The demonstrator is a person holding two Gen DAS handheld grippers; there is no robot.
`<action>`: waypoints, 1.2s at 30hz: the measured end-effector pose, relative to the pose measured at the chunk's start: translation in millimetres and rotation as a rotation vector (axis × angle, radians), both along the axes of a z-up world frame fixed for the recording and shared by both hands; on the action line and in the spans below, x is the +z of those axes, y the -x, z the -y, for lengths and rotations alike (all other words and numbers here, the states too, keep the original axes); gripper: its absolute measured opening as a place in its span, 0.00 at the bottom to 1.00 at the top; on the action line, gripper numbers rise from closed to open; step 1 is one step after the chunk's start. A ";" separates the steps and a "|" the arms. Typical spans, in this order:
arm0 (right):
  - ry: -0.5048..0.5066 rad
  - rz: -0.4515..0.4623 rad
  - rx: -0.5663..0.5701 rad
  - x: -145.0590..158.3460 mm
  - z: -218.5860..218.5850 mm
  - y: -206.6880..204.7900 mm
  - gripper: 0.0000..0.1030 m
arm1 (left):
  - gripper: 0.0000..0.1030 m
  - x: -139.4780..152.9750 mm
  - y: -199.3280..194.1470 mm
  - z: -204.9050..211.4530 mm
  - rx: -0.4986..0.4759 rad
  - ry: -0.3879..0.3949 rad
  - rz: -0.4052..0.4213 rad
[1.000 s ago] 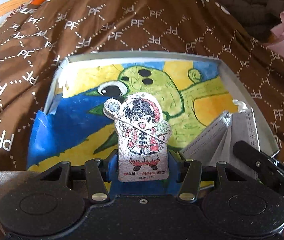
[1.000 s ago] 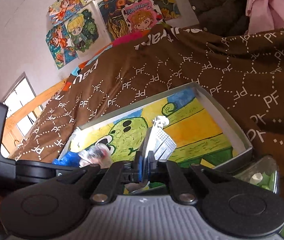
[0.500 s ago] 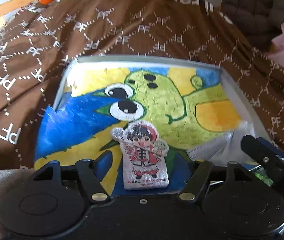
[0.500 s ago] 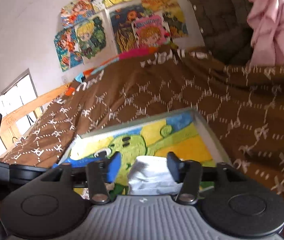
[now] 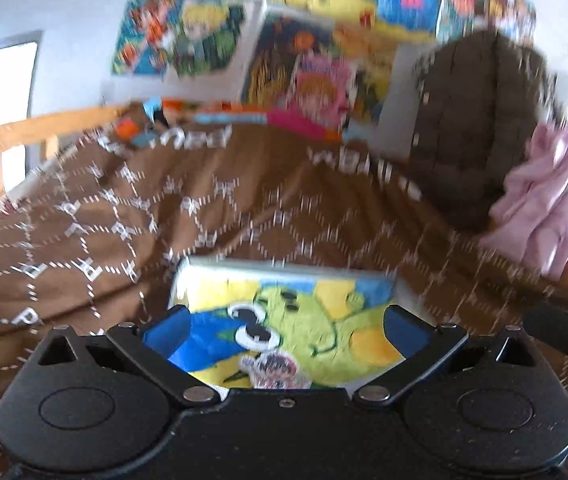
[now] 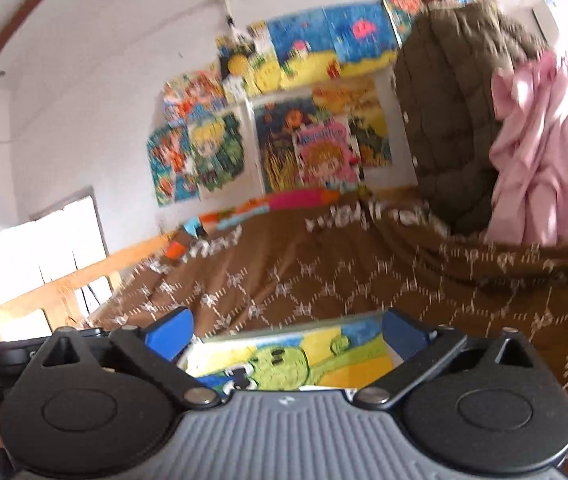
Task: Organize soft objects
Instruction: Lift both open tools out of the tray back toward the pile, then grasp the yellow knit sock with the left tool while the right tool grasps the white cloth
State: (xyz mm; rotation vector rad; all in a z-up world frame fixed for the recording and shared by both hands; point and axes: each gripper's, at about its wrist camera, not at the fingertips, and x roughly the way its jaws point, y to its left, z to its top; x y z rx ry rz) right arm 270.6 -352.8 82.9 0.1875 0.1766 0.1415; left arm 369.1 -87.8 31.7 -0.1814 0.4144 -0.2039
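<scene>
A: What could go wrong from here?

B: Both views are blurred. The left claw (image 5: 285, 330) sits low in the frame over the tray (image 5: 188, 276), which lies on the brown bedspread (image 5: 132, 216). A careless swing could clip the tray's rim and shift it on that soft, uneven cover, tipping its contents out.

A: How do the claws stand?

B: The left claw's jaws have just been opening and now stand fully spread, with nothing between them. The right claw (image 6: 285, 332) has likewise just been opening; it is wide apart and holds nothing.

A: Where are the task's things?

B: The cartoon-figure packet (image 5: 274, 370) lies in the tray on the green-and-yellow picture, bottom centre of the left view, just below the open jaws and touching neither pad. In the right view a sliver of white at the lower centre edge may be the mask; I cannot tell for certain.
</scene>
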 end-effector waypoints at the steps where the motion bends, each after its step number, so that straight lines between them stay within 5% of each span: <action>1: 0.007 0.021 -0.002 4.3 0.2 6.7 1.00 | 0.99 5.5 11.3 -2.3 0.009 0.013 0.027; 8: 0.116 0.196 -0.008 25.2 -15.7 66.2 1.00 | 0.99 28.7 85.1 -8.2 0.027 0.022 0.159; 13: 0.162 0.224 0.019 21.0 -32.0 103.9 1.00 | 0.99 32.6 134.8 -17.9 0.047 0.051 0.203; 26: 0.162 0.050 0.036 -19.9 -48.3 154.8 1.00 | 0.99 1.1 215.5 -29.3 0.070 -0.001 0.206; 36: 0.168 -0.085 0.042 -43.4 -49.3 156.1 1.00 | 0.99 -48.2 213.1 -44.8 0.074 -0.048 0.070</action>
